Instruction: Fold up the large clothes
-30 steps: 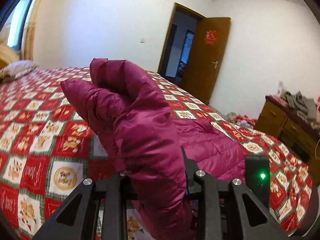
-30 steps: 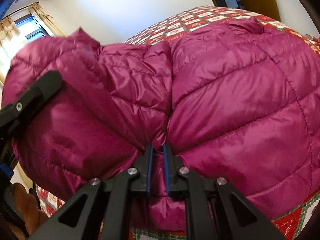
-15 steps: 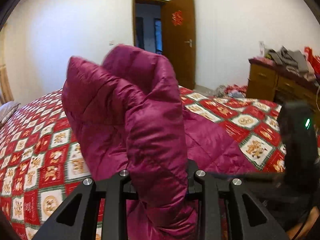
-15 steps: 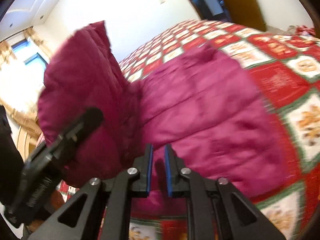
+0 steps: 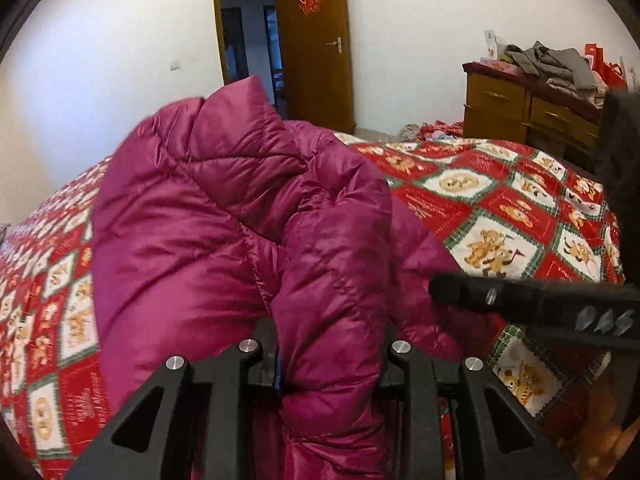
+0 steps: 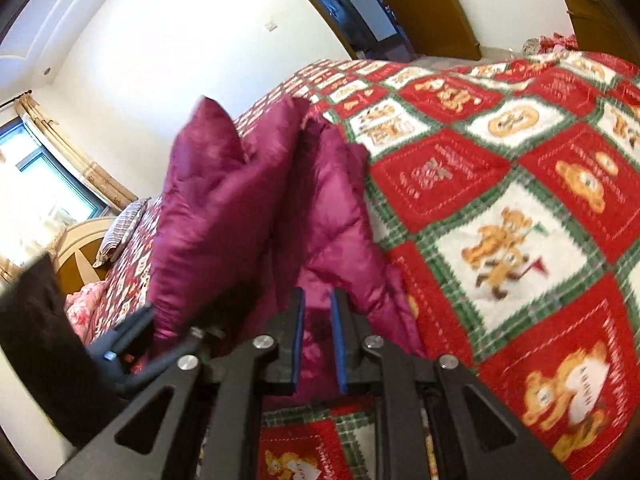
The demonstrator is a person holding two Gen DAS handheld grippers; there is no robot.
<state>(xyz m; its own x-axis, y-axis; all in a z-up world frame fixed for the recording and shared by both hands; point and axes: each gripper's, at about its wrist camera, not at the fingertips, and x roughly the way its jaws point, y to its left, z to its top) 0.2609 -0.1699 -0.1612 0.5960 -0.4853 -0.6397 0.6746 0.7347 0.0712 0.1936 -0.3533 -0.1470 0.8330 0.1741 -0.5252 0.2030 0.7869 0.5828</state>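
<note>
A home bedroom: a bed (image 5: 500,216) wearing a red patchwork quilt is filling the room, a wooden dresser (image 5: 520,108) is carrying piled clothes (image 5: 552,64), a wooden door (image 5: 316,44) is standing open, and a curtained window (image 6: 44,172) is letting daylight in.

White plastered walls (image 5: 420,20) enclose a bed under a red, green and white bear-patterned quilt (image 5: 500,216), with an open brown wooden door (image 5: 316,48), a brown wooden dresser (image 5: 516,112) heaped with grey clothes (image 5: 552,64), and a bright, beige-curtained window (image 6: 44,184).
</note>
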